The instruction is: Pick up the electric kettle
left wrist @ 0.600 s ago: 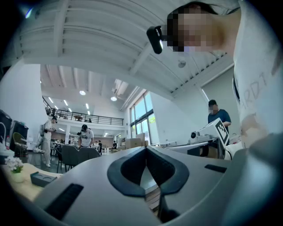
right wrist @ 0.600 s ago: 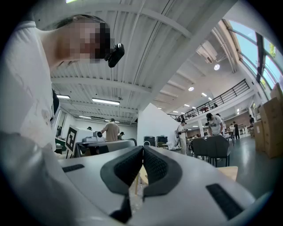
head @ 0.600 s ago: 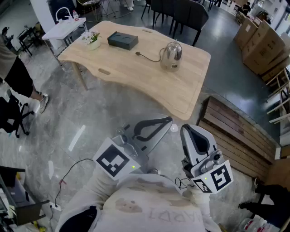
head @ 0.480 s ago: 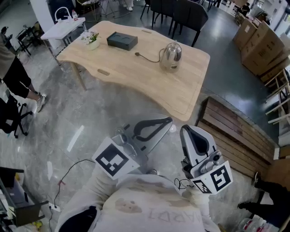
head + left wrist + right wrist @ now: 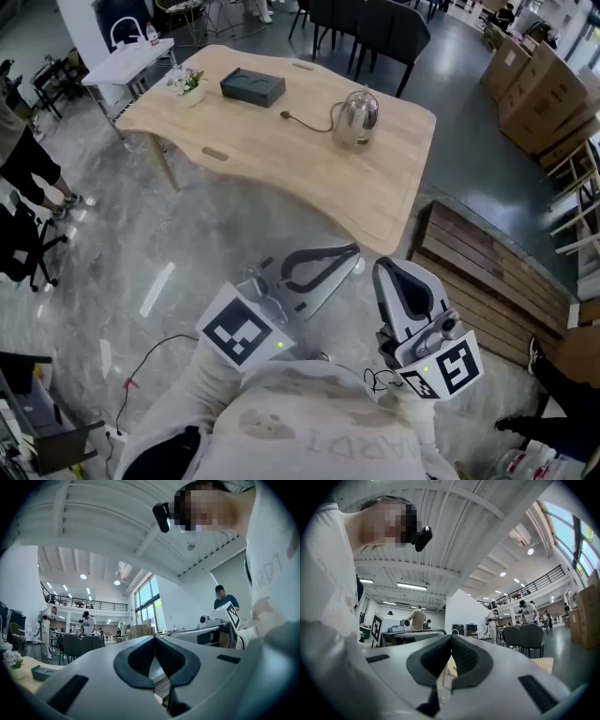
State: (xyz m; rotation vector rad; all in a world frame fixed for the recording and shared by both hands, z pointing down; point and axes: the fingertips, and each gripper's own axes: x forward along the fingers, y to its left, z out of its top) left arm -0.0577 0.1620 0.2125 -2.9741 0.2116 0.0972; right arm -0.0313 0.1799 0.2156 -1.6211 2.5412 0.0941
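The steel electric kettle (image 5: 356, 114) stands upright on the light wooden table (image 5: 281, 155), towards its far right, with its cord (image 5: 305, 117) trailing left. Both grippers hang low in front of me, well short of the table and over the floor. My left gripper (image 5: 354, 251) points toward the table's near edge, jaws shut and nothing between them. The right gripper (image 5: 382, 269) beside it is also shut and empty. In the left gripper view (image 5: 154, 637) and the right gripper view (image 5: 451, 637) the pads meet; the kettle is hidden behind the jaws.
A dark box (image 5: 253, 86) and a small flower pot (image 5: 191, 82) sit on the table's far left. A slatted wooden bench (image 5: 487, 281) lies to the right, cardboard boxes (image 5: 544, 89) beyond it. Dark chairs (image 5: 375, 28) stand behind the table. A person (image 5: 23, 159) is at the left edge.
The person at the left edge has stepped further left. Both grippers keep their places, shut.
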